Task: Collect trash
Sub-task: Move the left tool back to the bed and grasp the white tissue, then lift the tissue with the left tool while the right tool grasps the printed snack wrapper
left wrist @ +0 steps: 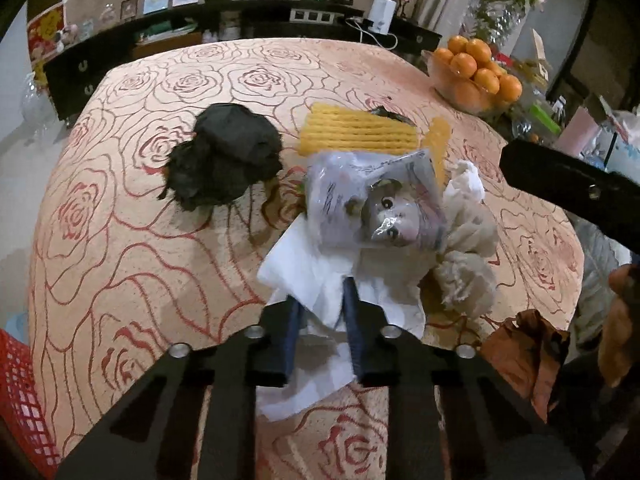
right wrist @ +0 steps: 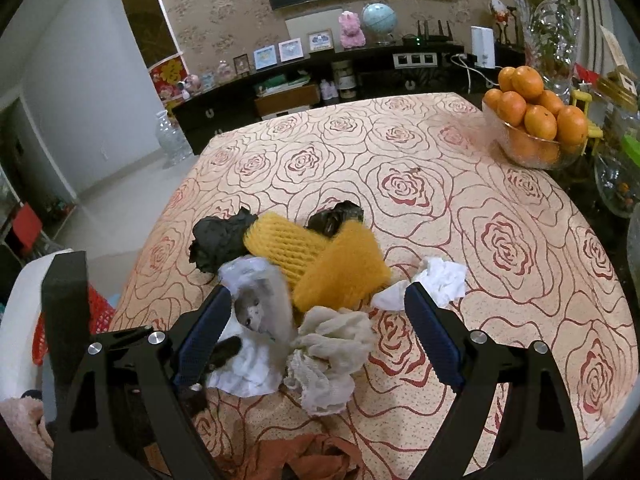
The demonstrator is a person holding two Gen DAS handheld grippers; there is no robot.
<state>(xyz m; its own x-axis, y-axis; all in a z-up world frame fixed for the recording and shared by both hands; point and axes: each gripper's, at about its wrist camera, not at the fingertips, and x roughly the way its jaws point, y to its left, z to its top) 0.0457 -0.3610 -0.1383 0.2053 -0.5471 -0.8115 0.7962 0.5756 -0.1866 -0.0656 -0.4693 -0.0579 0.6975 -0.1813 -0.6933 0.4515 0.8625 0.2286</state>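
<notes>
My left gripper point(left wrist: 322, 300) is shut on a white paper napkin point(left wrist: 316, 276) that lies under a clear plastic bag with a cat picture point(left wrist: 380, 204). Beside it are a beige crumpled cloth point(left wrist: 464, 272), a yellow foam fruit net point(left wrist: 356, 130) and a crumpled black bag point(left wrist: 224, 160). My right gripper point(right wrist: 318, 312) is open, its fingers on either side of the beige cloth point(right wrist: 332, 356) and the cat bag point(right wrist: 260, 304). Yellow and orange foam nets point(right wrist: 316, 256), a black bag point(right wrist: 218, 238) and a white tissue point(right wrist: 432, 284) lie just beyond.
A glass bowl of oranges point(right wrist: 536, 128) stands at the table's far right edge. A brown crumpled paper point(left wrist: 528, 352) lies at the near edge. A red mesh basket point(left wrist: 20, 400) sits left of the table point(right wrist: 500, 208). A dark sideboard point(right wrist: 320, 76) runs behind.
</notes>
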